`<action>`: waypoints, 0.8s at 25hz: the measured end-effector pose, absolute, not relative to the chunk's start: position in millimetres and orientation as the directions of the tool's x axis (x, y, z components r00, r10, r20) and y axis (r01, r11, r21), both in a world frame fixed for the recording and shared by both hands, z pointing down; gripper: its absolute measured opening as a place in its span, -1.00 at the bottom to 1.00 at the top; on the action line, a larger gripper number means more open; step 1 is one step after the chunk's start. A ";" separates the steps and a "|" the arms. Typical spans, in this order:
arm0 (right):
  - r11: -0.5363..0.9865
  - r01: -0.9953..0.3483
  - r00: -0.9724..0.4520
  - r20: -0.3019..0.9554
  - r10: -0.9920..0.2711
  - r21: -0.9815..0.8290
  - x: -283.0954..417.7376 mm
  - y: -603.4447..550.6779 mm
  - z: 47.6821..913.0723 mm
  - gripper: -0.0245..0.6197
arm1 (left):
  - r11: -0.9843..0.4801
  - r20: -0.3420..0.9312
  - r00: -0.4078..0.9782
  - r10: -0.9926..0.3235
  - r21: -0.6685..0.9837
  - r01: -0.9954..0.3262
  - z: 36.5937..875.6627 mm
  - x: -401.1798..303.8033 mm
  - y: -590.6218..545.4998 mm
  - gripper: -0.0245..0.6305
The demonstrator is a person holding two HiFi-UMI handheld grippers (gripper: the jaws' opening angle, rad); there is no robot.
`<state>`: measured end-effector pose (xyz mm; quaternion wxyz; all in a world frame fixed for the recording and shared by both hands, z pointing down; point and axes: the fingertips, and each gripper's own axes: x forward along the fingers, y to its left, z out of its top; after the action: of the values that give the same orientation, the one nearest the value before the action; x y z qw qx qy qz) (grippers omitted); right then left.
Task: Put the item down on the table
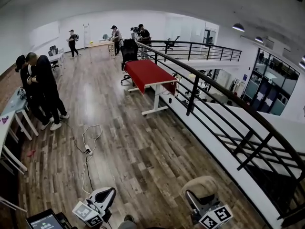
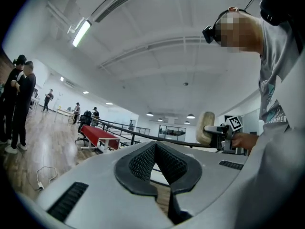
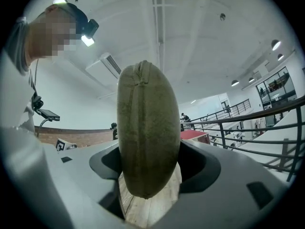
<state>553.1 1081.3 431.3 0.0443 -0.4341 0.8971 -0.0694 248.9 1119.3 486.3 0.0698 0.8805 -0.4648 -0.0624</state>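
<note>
**A:** Item (image 3: 148, 128) first. Where is it?

**B:** Clamped in the right hand-held gripper (image 3: 150, 173), with a jaw pressed on each flank. It's a tan padded oval standing on end. In the right gripper view its long axis runs 12 to 6 and a seam faces the camera.

**A:** And the other one?

**B:** The left hand-held gripper (image 2: 155, 147) has its jaws drawn together at the tips with nothing between them. It sits low at 7 o'clock in the head view.

**A:** So where does the item go down?

**B:** Not here, since there's only floor (image 1: 138, 151) beneath both. The red surface (image 1: 148, 73) lies at about 11 o'clock from the right one, well apart. It stands beside the railing (image 1: 214, 87), with its long side running roughly 11 to 5.

**A:** Then it needs a carry before any lowering?

**B:** I'd judge so. The right hand does the work, heading toward 11 o'clock. Set on end, the item would probably topple, so tipping it flat looks safer.
</note>
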 end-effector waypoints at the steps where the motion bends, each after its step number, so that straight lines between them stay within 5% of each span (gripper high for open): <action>1: 0.616 -0.771 -0.622 -0.014 -0.783 -0.163 550.3 1068.2 432.3 -0.05 | -0.553 -0.045 0.556 -0.830 0.187 -0.812 484.6 244.8 1105.7 -0.93; 20: 0.506 -0.852 -0.507 -0.025 -0.861 -0.134 425.1 781.8 428.2 -0.05 | -0.657 -0.062 0.656 -0.752 0.158 -0.737 469.9 113.7 785.0 -0.93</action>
<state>425.1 781.8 428.2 0.0445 -0.4944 0.8665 -0.0521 113.7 785.0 469.9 0.0594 0.9081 -0.4101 -0.0612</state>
